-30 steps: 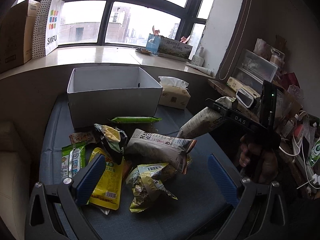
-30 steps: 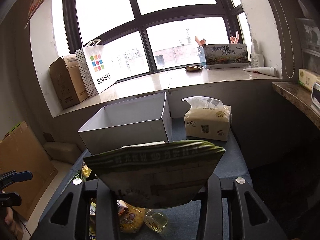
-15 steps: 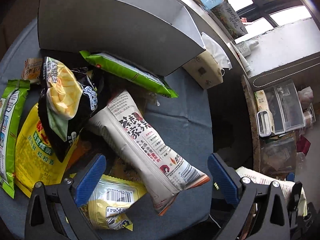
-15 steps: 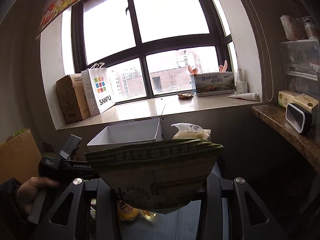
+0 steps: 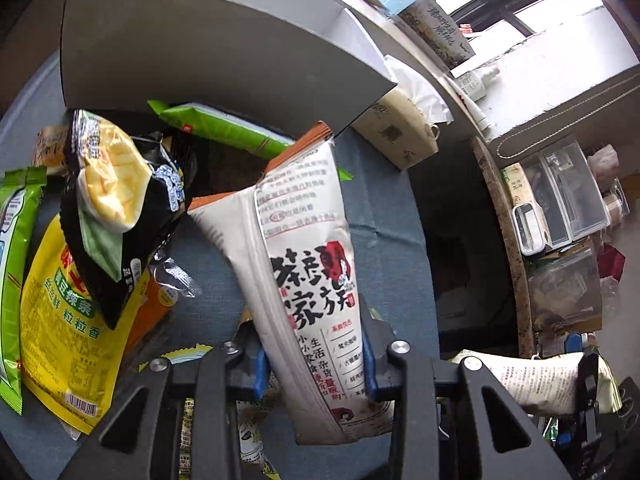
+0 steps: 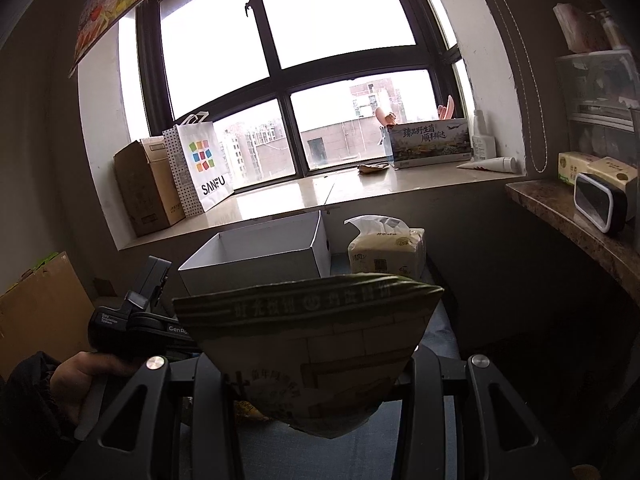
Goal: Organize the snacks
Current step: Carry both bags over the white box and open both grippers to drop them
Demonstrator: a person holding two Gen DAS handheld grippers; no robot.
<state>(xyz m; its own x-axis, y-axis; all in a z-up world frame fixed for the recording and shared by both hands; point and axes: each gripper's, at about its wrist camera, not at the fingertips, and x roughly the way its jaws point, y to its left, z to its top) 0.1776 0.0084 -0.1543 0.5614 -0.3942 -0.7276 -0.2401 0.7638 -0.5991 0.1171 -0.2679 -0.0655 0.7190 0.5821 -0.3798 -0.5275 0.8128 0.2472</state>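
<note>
My left gripper (image 5: 314,368) is shut on a white snack bag with black and red Chinese print (image 5: 304,248), which stands lifted off the blue cushion. My right gripper (image 6: 316,380) is shut on a grey-green snack bag (image 6: 308,344); that bag also shows in the left wrist view (image 5: 536,384) at lower right. The open white box (image 5: 208,44) stands behind the snack pile; it also shows in the right wrist view (image 6: 260,256). A black and yellow bag (image 5: 116,200), a yellow bag (image 5: 56,320) and a green pack (image 5: 228,132) lie on the cushion.
A tissue pack (image 5: 400,128) stands right of the box, also in the right wrist view (image 6: 384,248). A stone shelf (image 6: 580,224) with containers runs along the right. A window sill (image 6: 320,192) holds a paper bag and cartons.
My left gripper has dropped onto the pile, closed on the white printed bag and raised it. My right gripper still holds its bag and has moved back from the box.
</note>
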